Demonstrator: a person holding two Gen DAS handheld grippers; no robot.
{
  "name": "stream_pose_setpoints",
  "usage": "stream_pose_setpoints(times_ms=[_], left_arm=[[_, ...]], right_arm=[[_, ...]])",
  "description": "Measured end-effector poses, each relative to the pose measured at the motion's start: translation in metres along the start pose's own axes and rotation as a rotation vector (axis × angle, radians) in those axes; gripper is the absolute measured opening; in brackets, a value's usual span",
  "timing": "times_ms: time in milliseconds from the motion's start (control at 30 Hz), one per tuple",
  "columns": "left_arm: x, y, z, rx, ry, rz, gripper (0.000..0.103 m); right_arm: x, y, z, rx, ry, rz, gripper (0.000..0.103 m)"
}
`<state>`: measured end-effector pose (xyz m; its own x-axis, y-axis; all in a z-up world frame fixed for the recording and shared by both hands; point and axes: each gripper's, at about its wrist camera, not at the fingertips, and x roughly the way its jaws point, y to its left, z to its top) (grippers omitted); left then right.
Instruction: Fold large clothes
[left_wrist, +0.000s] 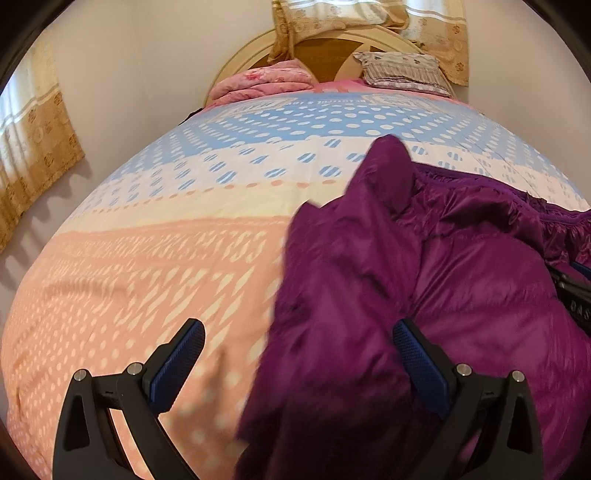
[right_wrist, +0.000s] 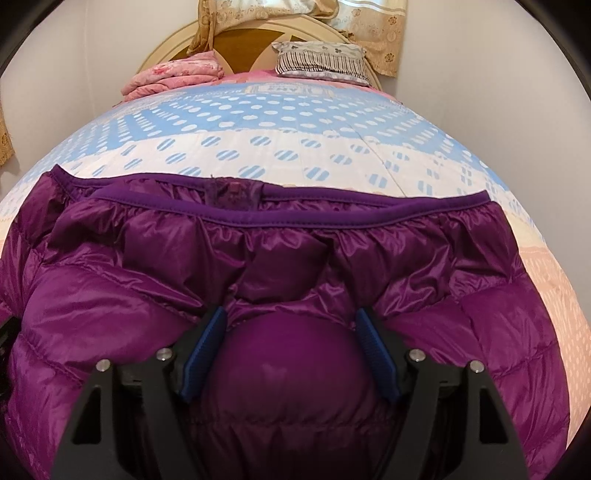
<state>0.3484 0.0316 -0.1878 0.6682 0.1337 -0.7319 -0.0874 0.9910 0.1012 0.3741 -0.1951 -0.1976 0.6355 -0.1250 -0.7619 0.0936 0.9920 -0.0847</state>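
A shiny purple down jacket (right_wrist: 288, 266) lies on the patterned bedspread (right_wrist: 280, 147), its hem band across the middle of the right wrist view. My right gripper (right_wrist: 291, 325) is pressed into the jacket, its blue pads (right_wrist: 203, 350) partly closed around a puffed bulge of fabric. In the left wrist view the jacket (left_wrist: 461, 277) fills the right half, with a blurred sleeve or flap hanging in front. My left gripper (left_wrist: 299, 332) is wide open over the jacket's left edge and holds nothing. The other gripper's black body (left_wrist: 576, 299) shows at the right edge.
The bedspread (left_wrist: 166, 258) is pink near me, blue-dotted farther away. At the headboard (left_wrist: 332, 48) lie a folded pink quilt (left_wrist: 266, 83) and a striped pillow (left_wrist: 402, 70). Curtains (left_wrist: 33, 155) hang at the left wall and behind the headboard.
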Motion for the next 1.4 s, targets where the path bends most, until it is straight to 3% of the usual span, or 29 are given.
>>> stream_pose_setpoints(times_ms=[233, 367, 467, 600, 733, 900, 933, 967, 1100, 1167, 1300, 1400], left_arm=[[-0.020, 0.034, -0.030, -0.101, 0.052, -0.023, 0.102], [-0.029, 0.049, -0.048, -0.162, 0.072, -0.063, 0.102], [-0.026, 0.045, -0.055, -0.172, 0.088, -0.083, 0.102], [-0.029, 0.037, -0.054, -0.148, 0.059, -0.067, 0.100], [-0.035, 0.029, -0.052, -0.135, 0.069, -0.190, 0.047], [-0.034, 0.018, -0.052, -0.121, 0.073, -0.197, 0.040], [-0.035, 0.017, -0.052, -0.116, 0.065, -0.198, 0.033], [-0.039, 0.015, -0.051, -0.100, 0.058, -0.203, 0.019], [-0.048, 0.016, -0.048, -0.068, 0.033, -0.209, 0.011], [-0.048, 0.019, -0.048, -0.075, 0.030, -0.219, 0.010], [-0.053, 0.023, -0.050, -0.093, 0.011, -0.236, 0.007], [-0.065, 0.029, -0.050, -0.105, -0.020, -0.245, 0.006]], right_arm=[[0.000, -0.001, 0.003, -0.005, 0.026, 0.012, 0.077], [-0.038, -0.011, -0.004, 0.037, 0.031, 0.078, 0.077], [-0.067, -0.005, -0.027, 0.009, -0.014, 0.051, 0.082], [-0.070, 0.011, -0.051, -0.056, -0.032, -0.016, 0.083], [-0.056, 0.021, -0.058, -0.094, -0.042, -0.054, 0.084], [-0.053, 0.020, -0.058, -0.097, -0.037, -0.060, 0.085], [-0.054, 0.020, -0.057, -0.100, -0.036, -0.061, 0.085], [-0.056, 0.019, -0.056, -0.099, -0.030, -0.056, 0.084], [-0.093, 0.001, -0.063, -0.044, -0.044, 0.006, 0.087], [-0.103, 0.001, -0.077, -0.077, -0.056, -0.022, 0.094], [-0.082, 0.014, -0.104, -0.135, 0.000, -0.031, 0.094], [-0.080, 0.016, -0.100, -0.110, 0.023, -0.034, 0.095]])
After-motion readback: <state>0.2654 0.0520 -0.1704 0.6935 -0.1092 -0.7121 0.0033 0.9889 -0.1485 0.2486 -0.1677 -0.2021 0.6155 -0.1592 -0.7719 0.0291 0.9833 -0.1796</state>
